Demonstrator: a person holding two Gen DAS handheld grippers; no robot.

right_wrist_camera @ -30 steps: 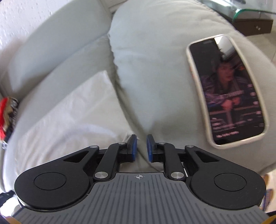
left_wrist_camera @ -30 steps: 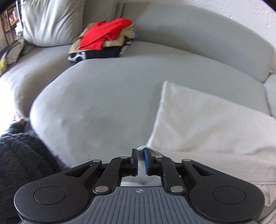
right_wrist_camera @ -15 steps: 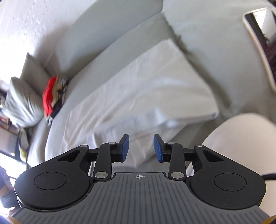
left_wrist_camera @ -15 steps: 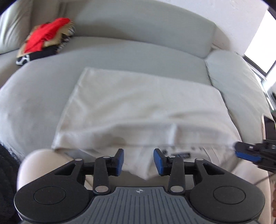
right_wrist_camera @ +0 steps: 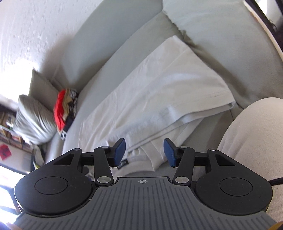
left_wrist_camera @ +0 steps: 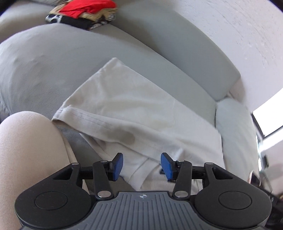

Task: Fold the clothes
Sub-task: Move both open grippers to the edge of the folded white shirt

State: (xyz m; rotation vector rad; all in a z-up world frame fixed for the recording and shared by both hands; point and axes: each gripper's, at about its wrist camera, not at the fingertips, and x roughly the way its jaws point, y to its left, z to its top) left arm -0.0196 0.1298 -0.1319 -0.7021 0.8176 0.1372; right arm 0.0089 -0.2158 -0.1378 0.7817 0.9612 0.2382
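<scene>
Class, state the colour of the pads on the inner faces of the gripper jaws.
Blue pads on black arms; the left wrist view shows them best.

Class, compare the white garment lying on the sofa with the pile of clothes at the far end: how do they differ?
The white garment is one plain pale piece, spread flat with a fold along its near edge; the pile of clothes is a stack of red, tan and black-and-white pieces. The garment lies near both open grippers; the pile sits far off. Both rest on the sofa.

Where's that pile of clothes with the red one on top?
The pile of clothes sits far back on the grey sofa, top left in the left view, beside a grey cushion in the right view.
</scene>
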